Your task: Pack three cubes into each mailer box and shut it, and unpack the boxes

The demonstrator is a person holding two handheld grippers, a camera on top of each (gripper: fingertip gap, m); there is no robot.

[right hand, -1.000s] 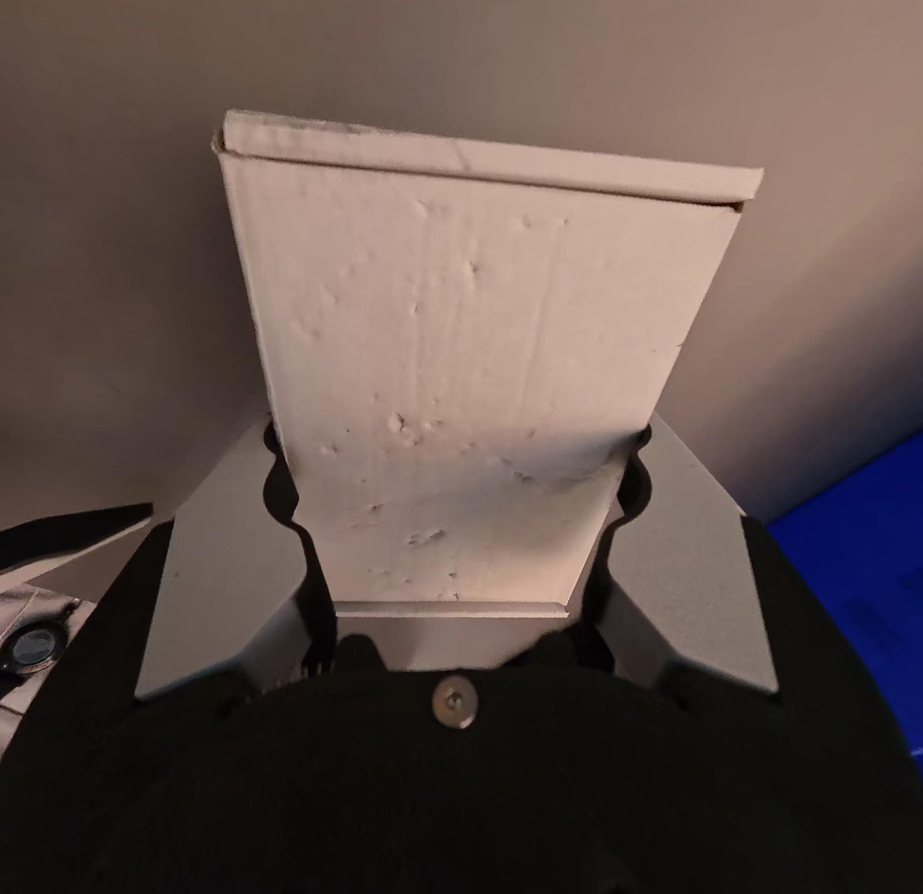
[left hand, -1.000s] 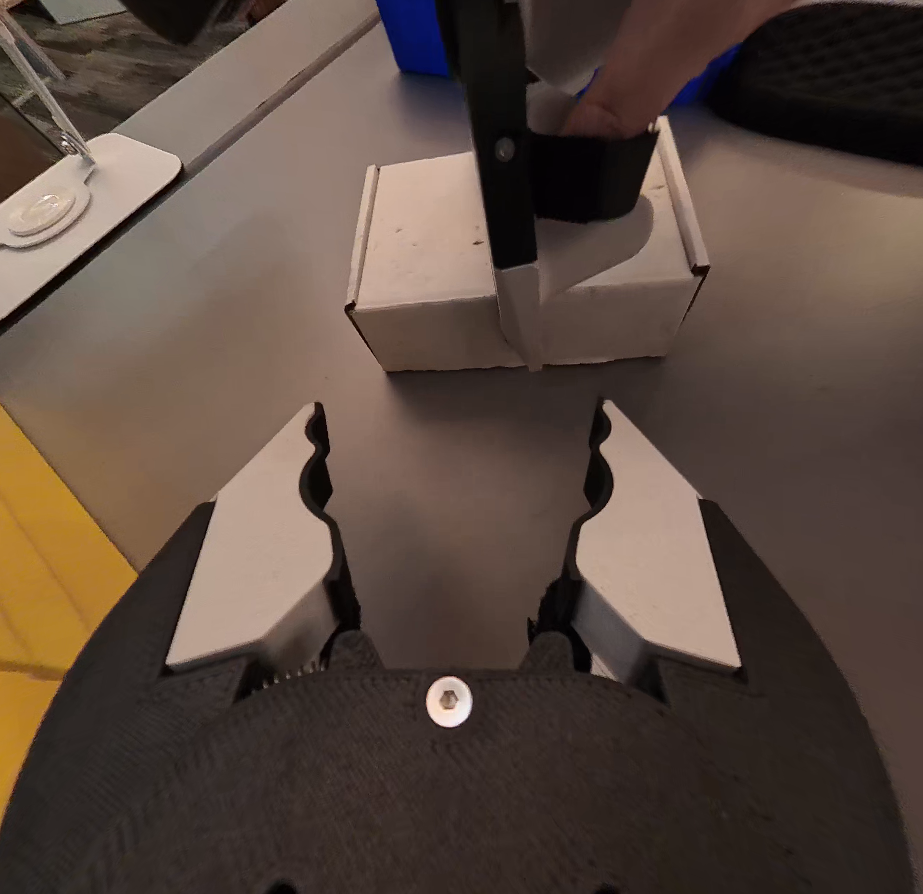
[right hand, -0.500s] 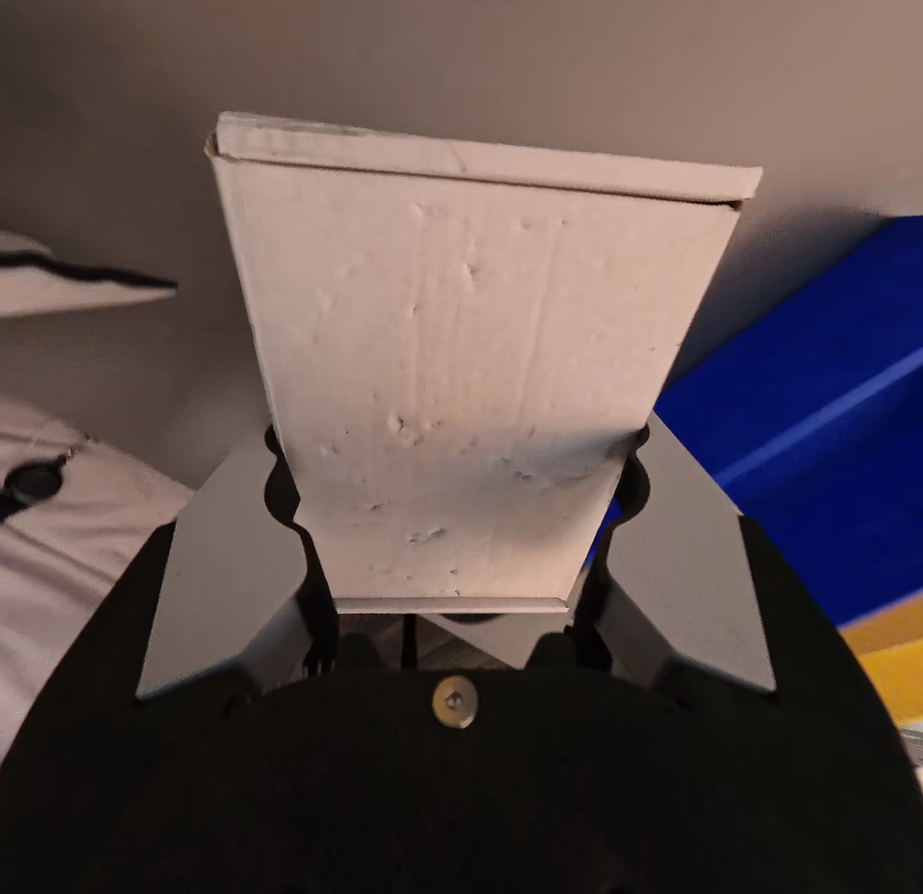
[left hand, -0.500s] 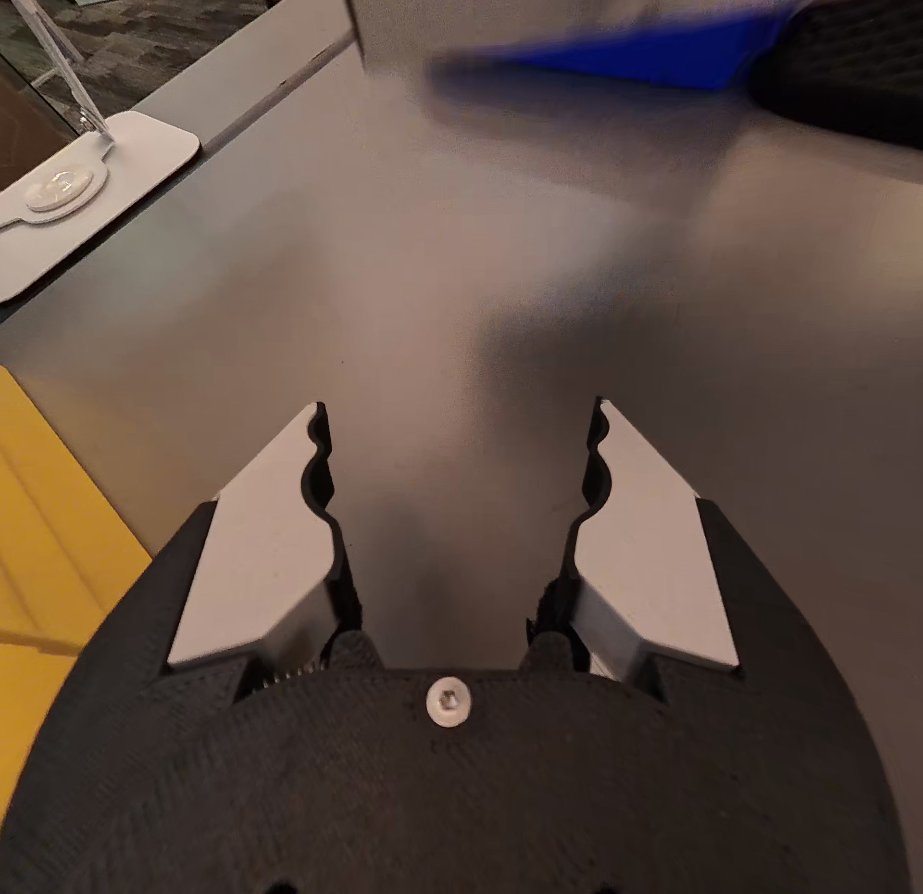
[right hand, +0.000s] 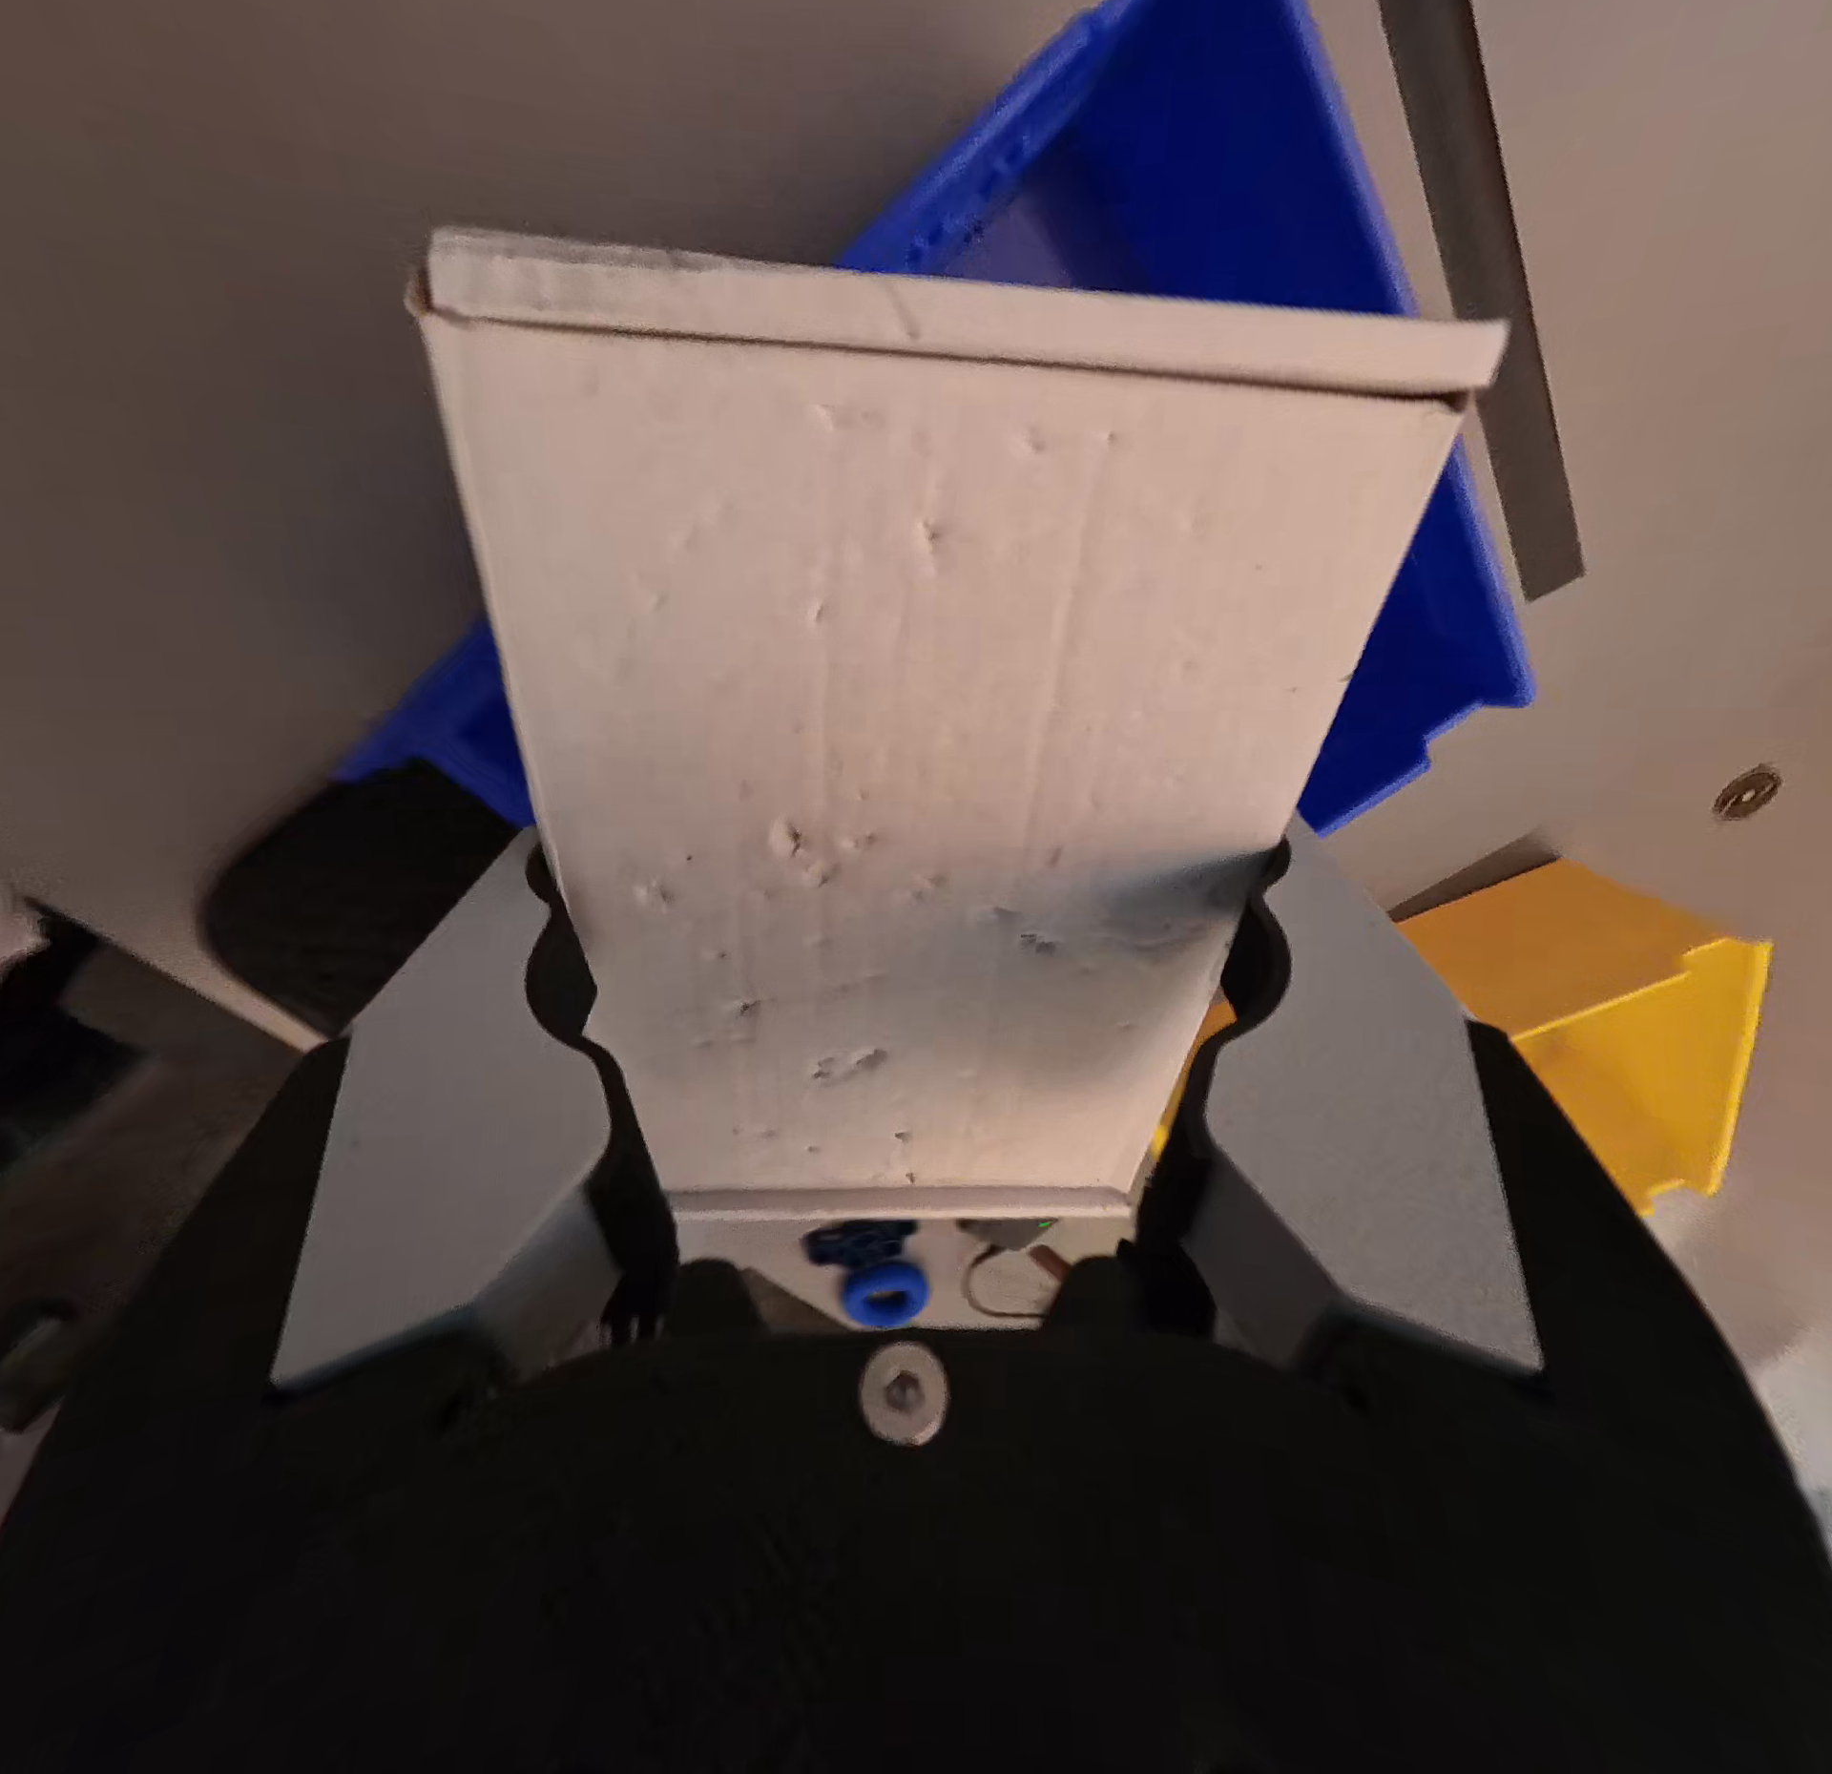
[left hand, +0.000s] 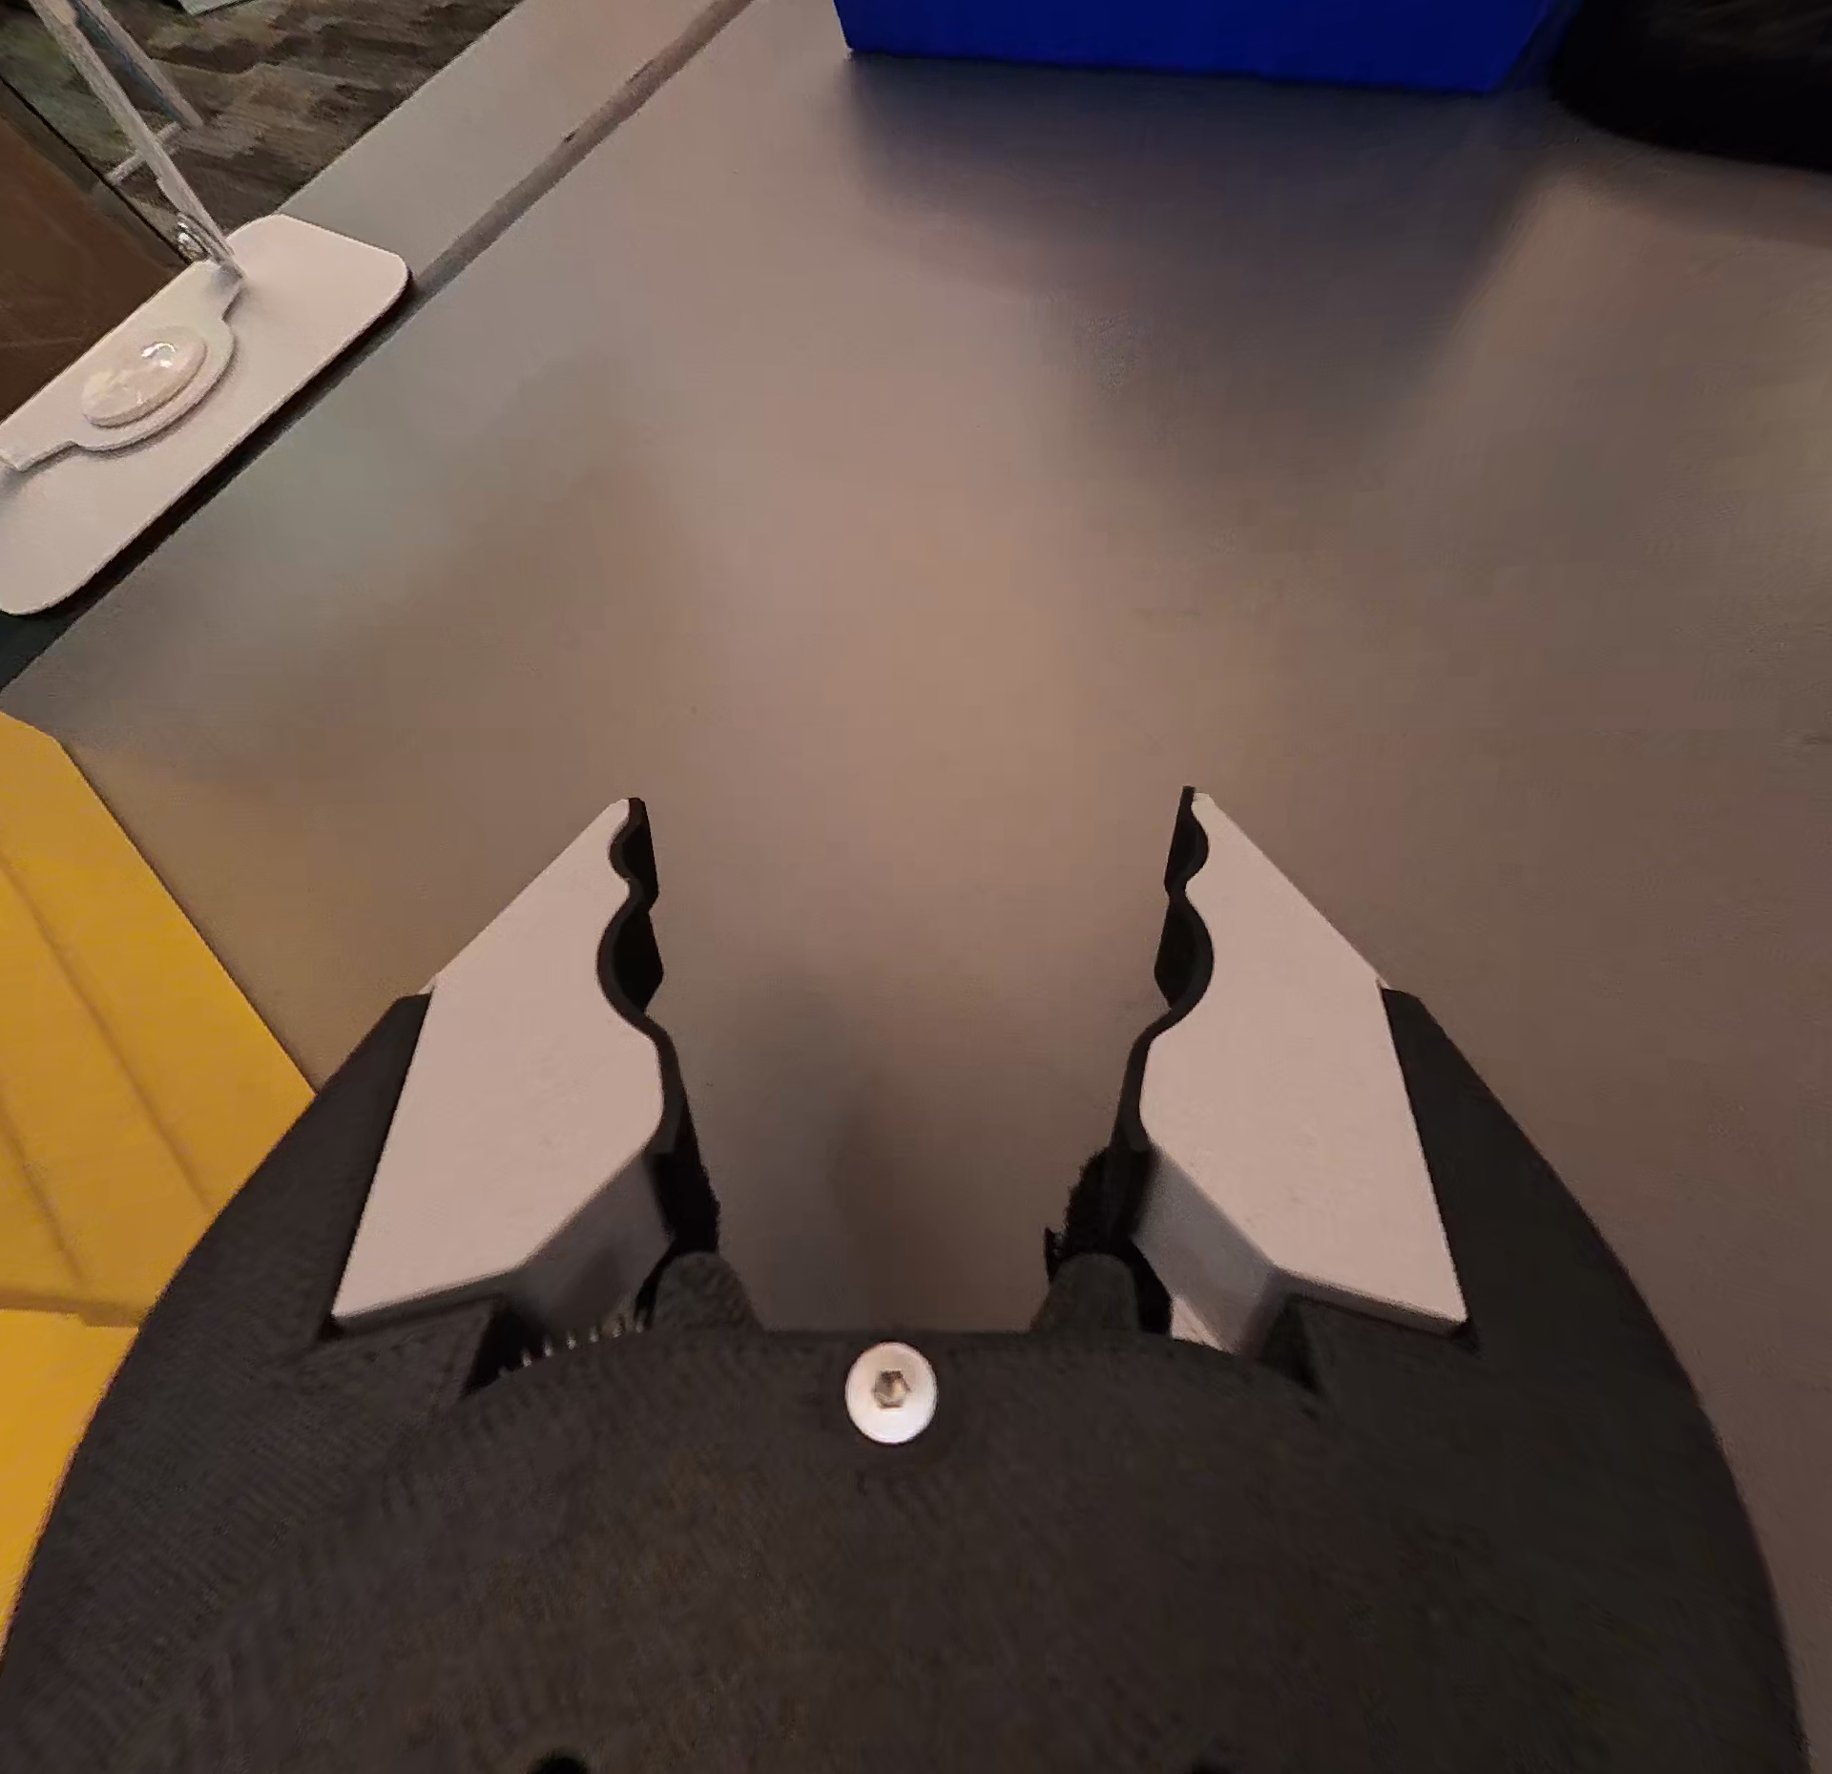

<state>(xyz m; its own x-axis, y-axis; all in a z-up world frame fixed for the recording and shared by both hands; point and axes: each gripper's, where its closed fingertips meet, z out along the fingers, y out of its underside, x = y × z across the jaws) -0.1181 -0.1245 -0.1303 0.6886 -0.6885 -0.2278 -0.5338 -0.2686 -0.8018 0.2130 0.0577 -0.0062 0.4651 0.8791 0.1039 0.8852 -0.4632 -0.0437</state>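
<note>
**Closed mailer box carried in our right gripper, over the blue bin**

We hold the white mailer box (right hand: 932, 735) in our right gripper (right hand: 907, 943); its two fingers press the box's side walls near the end closest to the camera, so the tool is clamped on cardboard; the lid appears shut, with the front flap edge showing at the far end. The box's long axis runs straight out along our fingers, away from the camera; most of its length juts past the fingertips.

The relation that matters: the blue bin (right hand: 1408, 497) lies directly behind and beneath the box's far end, with the yellow bin (right hand: 1626, 1022) off to the right; we judge the next move to be a drop into the blue bin, though a set-down elsewhere cannot be ruled out.

Our left gripper (left hand: 912, 814) hangs over the bare grey table (left hand: 892, 487) with its fingers apart and nothing between them; the blue bin sits well beyond it at the table's far edge, so the right arm is the nearer one. A white stand base (left hand: 198, 378) lies at the left.
</note>
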